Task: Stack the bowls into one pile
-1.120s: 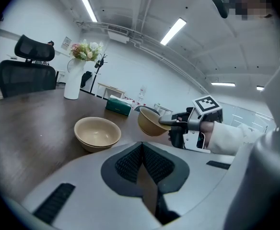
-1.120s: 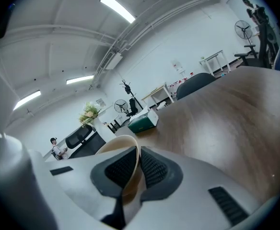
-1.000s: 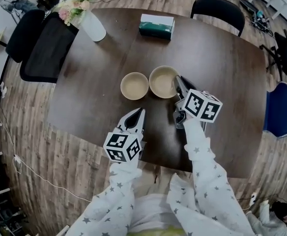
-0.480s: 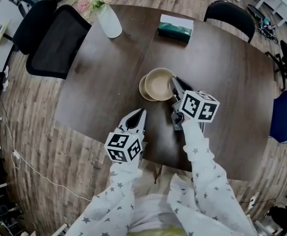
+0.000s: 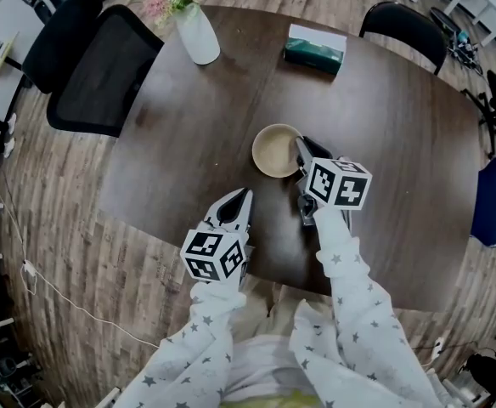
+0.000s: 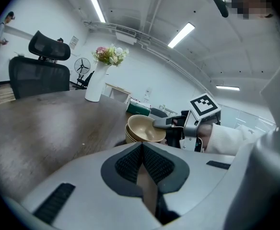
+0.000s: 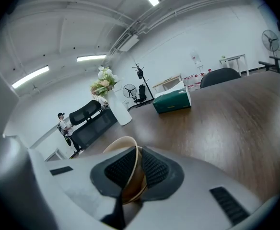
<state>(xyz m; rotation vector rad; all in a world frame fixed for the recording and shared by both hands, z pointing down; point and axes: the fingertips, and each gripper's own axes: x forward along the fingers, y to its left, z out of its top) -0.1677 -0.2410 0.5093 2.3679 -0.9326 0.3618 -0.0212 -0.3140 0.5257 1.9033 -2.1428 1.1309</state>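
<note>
Pinching the upper bowl (image 5: 276,150) by its rim with the right tongs (image 5: 301,149), in the lower bowl (image 6: 129,136) at frame centre. Left tongs (image 5: 235,204) pressed together, empty, below-left. Could tip or drag the pile if let go askew.

I've carried the held bowl (image 5: 277,150) with my right gripper (image 5: 300,151) leftward from beside the second bowl (image 6: 128,136) to directly over it; it seems nested inside now, though I can't confirm it's seated.
</note>
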